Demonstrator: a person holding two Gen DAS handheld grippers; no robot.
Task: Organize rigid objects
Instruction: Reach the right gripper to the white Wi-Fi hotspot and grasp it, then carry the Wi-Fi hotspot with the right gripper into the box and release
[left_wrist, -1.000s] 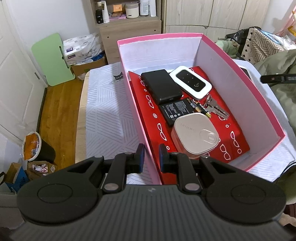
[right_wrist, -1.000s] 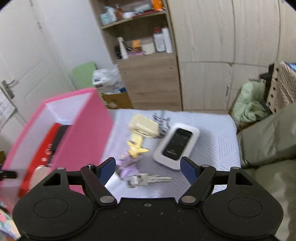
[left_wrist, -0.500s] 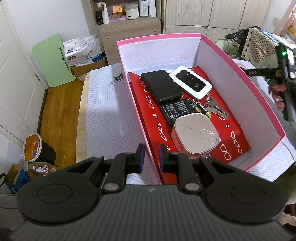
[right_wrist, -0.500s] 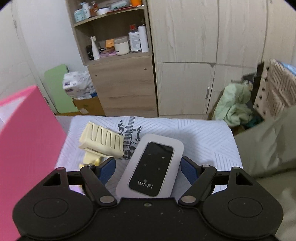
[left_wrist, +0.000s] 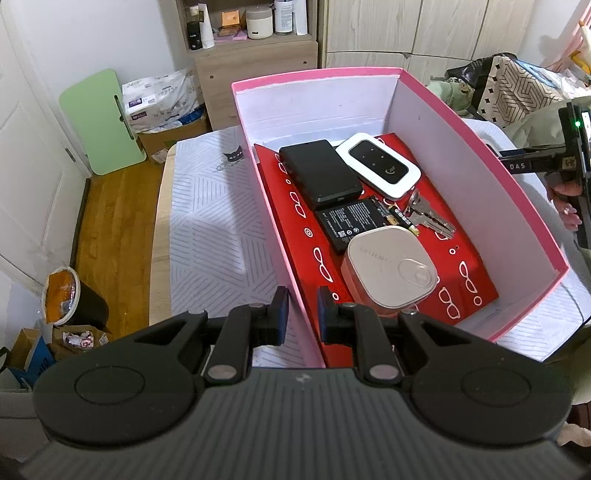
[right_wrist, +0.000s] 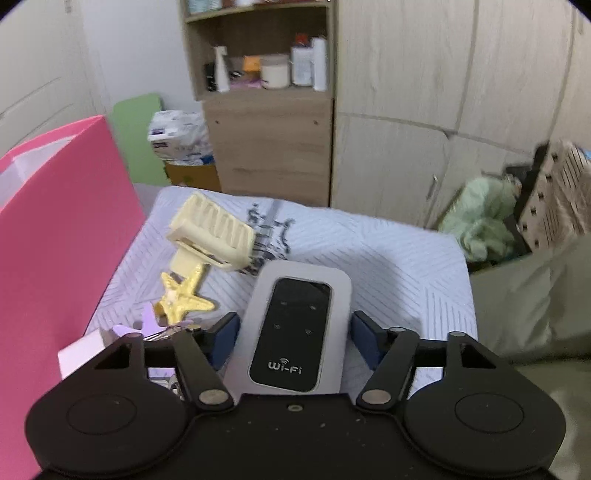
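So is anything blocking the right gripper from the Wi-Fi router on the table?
Nothing visible does. The Wi-Fi router already lies between the right gripper's closing jaws; the yellow star and cream clip sit clear to its left.

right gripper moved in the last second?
Yes. The right gripper dropped toward the tablecloth and away from the pink box; its closing jaws now straddle the Wi-Fi router, no longer the keys.

Far ahead of the jaws stands a wooden shelf unit (left_wrist: 255, 51) holding jars and bottles; to its left, a green folding board (left_wrist: 101, 122) leans on the wall; left of the jaws, low on the wood floor, sits a dark bin (left_wrist: 74, 299); far right lies crumpled green cloth (right_wrist: 480, 218).
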